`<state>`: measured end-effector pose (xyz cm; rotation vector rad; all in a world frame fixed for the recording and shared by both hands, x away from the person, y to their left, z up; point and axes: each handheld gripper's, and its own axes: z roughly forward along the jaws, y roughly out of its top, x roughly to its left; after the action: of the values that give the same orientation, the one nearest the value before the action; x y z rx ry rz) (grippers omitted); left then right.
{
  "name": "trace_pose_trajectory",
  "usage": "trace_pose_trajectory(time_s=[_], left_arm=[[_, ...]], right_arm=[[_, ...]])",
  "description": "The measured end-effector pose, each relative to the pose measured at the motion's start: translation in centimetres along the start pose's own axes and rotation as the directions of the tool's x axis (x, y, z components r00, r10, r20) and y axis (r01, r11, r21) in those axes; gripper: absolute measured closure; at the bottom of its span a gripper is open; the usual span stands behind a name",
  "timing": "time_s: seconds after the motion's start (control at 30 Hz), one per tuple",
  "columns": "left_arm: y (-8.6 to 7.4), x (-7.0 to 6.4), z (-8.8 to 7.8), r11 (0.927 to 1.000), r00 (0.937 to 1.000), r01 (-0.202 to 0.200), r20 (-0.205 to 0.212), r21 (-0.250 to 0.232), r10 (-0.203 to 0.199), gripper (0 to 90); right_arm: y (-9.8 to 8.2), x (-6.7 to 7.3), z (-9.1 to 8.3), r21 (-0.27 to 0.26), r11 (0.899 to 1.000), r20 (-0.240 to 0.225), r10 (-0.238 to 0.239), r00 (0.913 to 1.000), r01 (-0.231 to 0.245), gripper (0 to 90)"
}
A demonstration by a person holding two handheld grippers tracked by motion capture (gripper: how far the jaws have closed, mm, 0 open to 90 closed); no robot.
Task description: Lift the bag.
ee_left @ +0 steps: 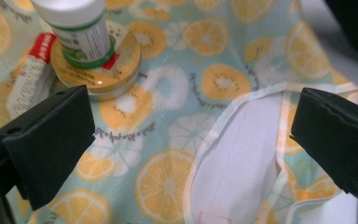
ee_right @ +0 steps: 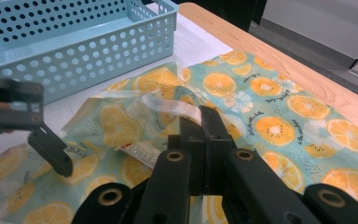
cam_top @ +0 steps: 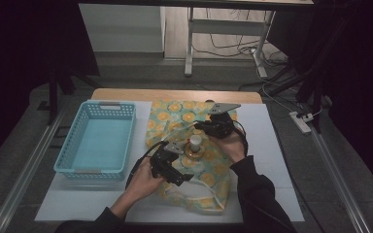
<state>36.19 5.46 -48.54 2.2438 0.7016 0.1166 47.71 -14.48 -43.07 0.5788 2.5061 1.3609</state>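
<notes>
A cloth (cam_top: 213,167) printed with orange and lemon slices lies spread on the table. On it stands a round gold tin (ee_left: 107,77) with a white bottle (ee_left: 81,28) on top, and a red-and-white tube (ee_left: 30,77) lies beside the tin. My left gripper (ee_left: 191,140) hangs open just above a folded-over edge of the cloth that shows its white underside, to the tin's near side. My right gripper (ee_right: 200,114) is shut on the cloth's white hem and holds that edge lifted, beyond the bottle (cam_top: 195,141).
A light blue perforated basket (cam_top: 70,141) stands left of the cloth with nothing in it. A white sheet (cam_top: 272,145) covers the tabletop, and the wooden far edge (cam_top: 175,94) shows. A power strip (cam_top: 301,121) lies on the floor at the right.
</notes>
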Motion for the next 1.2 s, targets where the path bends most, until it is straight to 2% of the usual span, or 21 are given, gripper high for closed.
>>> trace_pose_trajectory(time_s=[0.2, 0.5, 0.6, 0.87, 0.93, 1.0, 1.2], left_arm=[[-0.7, 0.3, 1.1, 0.9998, 0.9994, -0.008, 0.032, 0.020, 0.008, 0.1], [-1.4, 0.1, 2.8, 0.9966, 0.9982, -0.054, 0.028, 0.062, 0.052, 0.0], [-1.7, 0.1, 3.3, 0.9937, 0.9965, -0.082, 0.024, 0.076, 0.080, 0.0], [-2.3, 0.1, 4.4, 0.9863, 0.9936, -0.112, -0.001, 0.122, 0.113, 0.0], [-2.4, 0.0, 4.8, 0.9826, 0.9930, -0.110, -0.025, 0.149, 0.115, 0.0], [-2.5, 0.2, 4.9, 0.9859, 0.9954, -0.088, -0.026, 0.143, 0.092, 0.0], [-2.5, 0.2, 4.9, 0.9845, 0.9948, -0.093, -0.026, 0.148, 0.098, 0.6]], right_arm=[[0.1, 0.2, 0.0, -0.005, 1.000, -0.004, -0.001, 1.0000, 0.001, 89.3], [0.1, 0.3, 0.0, -0.006, 1.000, -0.006, -0.003, 1.0000, 0.003, 89.3], [0.1, 0.3, 0.1, -0.005, 1.000, -0.008, -0.002, 1.0000, 0.002, 89.3], [-0.1, 0.2, 0.3, 0.003, 1.000, -0.007, 0.004, 1.0000, -0.004, 89.3], [-0.1, 0.2, 0.2, 0.003, 1.000, -0.007, 0.003, 1.0000, -0.003, 89.3], [-0.1, 0.2, 0.3, 0.004, 1.000, -0.007, 0.003, 1.0000, -0.003, 89.3], [-0.1, 0.2, 0.3, 0.005, 1.000, -0.007, 0.003, 1.0000, -0.003, 89.3]])
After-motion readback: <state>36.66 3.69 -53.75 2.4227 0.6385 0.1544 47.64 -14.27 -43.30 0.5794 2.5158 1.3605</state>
